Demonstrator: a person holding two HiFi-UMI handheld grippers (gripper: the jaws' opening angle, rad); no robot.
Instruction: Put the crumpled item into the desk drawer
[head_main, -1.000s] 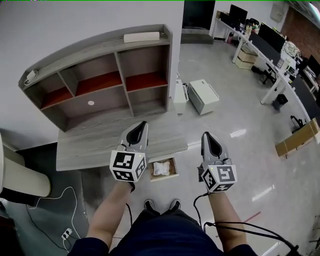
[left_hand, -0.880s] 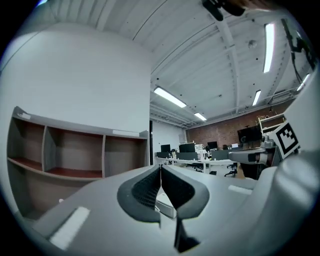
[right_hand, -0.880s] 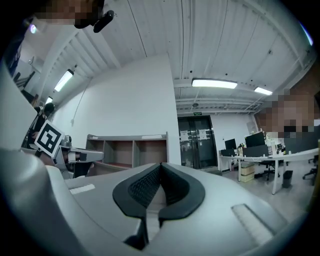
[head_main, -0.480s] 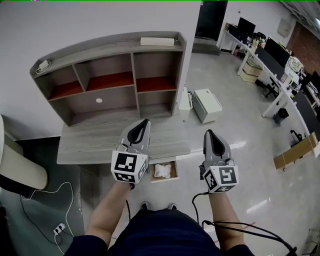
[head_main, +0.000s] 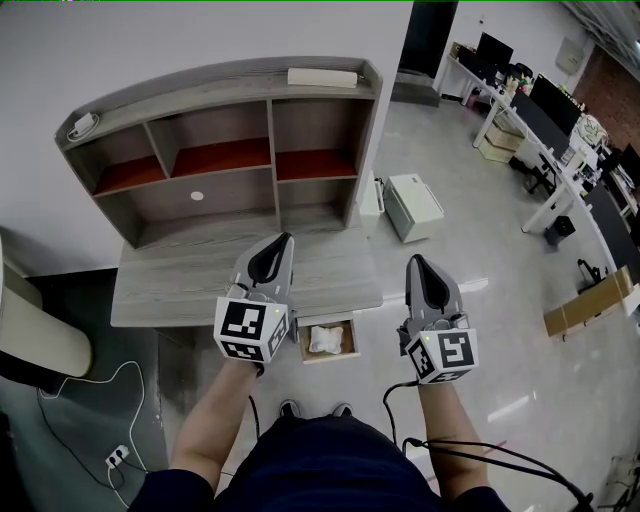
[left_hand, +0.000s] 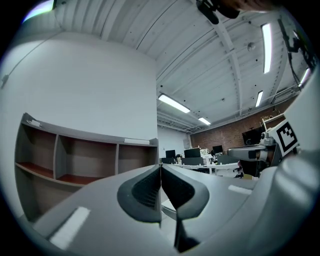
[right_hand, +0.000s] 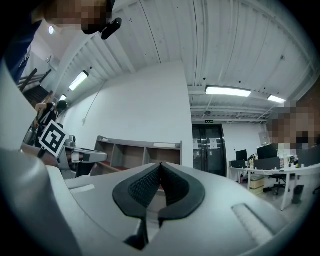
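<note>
Both tongs empty and pressed together over the bench's (head_main: 170, 285) front edge.
The crumpled item (head_main: 322, 339) lay in the open drawer (head_main: 346, 352), at 5 o'clock from the left tongs (head_main: 282, 241) and 8 o'clock from the right tongs (head_main: 414, 262); bare floor (head_main: 480, 230) spread toward 3 o'clock.

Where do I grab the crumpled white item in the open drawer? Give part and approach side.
Probably pinch its raised middle folds, coming from straight above: the crumpled white item lies low inside the drawer, whose walls block its sides while the top is open.
</note>
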